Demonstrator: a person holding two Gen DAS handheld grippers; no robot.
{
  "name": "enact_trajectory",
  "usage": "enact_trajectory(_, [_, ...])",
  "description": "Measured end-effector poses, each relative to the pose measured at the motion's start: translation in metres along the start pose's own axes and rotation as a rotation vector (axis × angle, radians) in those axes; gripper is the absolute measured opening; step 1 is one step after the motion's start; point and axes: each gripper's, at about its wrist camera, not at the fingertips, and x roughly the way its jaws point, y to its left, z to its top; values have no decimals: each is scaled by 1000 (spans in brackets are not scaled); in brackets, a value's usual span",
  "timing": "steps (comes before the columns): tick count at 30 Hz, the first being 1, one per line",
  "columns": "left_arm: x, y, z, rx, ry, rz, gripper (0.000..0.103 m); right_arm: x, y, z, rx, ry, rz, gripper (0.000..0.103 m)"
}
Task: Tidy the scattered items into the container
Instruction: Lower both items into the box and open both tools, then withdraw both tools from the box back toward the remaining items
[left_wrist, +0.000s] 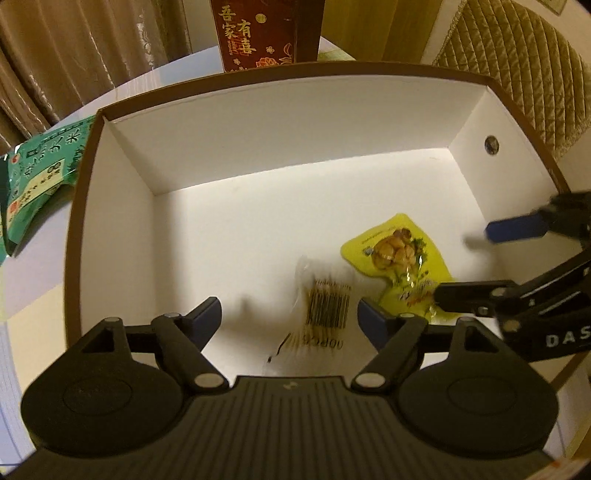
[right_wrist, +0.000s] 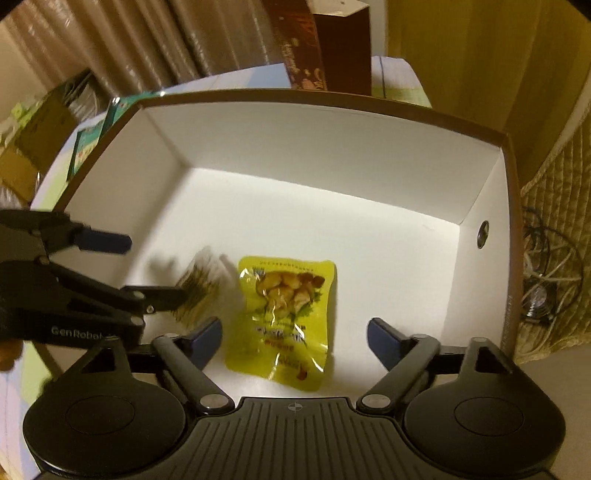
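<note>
Hovering over the white-lined box (left_wrist: 92, 192), both grippers point down into it with their jaws spread wide and nothing between the pads. Below the left gripper (left_wrist: 290, 319) a clear packet with a barcode (left_wrist: 327, 310) shows up blurred, so whether it has landed on the floor is hard to say. Under the right gripper (right_wrist: 295, 341) the yellow snack pouch (right_wrist: 286, 317) lies flat on the box floor, just beside the clear packet. Outside the left wall sits a green packet (left_wrist: 40, 177), and a dark red carton (left_wrist: 266, 33) stands behind the box.
</note>
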Motion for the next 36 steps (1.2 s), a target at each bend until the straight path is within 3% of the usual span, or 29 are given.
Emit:
enact_trajectory(6, [-12, -1, -10, 0, -13, 20, 87, -9, 14, -10, -45, 3, 3, 93])
enact_trajectory(13, [-35, -5, -19, -6, -51, 33, 89, -33, 24, -18, -56, -61, -5, 99])
enact_trajectory(28, [-88, -17, -41, -45, -128, 69, 89, -75, 35, -34, -55, -173, -55, 101])
enact_trajectory(31, [-98, -21, -46, -53, -148, 79, 95, -82, 35, -39, -58, -182, -52, 101])
enact_trajectory(36, [-113, -27, -55, -71, -177, 95, 95, -95, 34, -45, -56, -207, -44, 101])
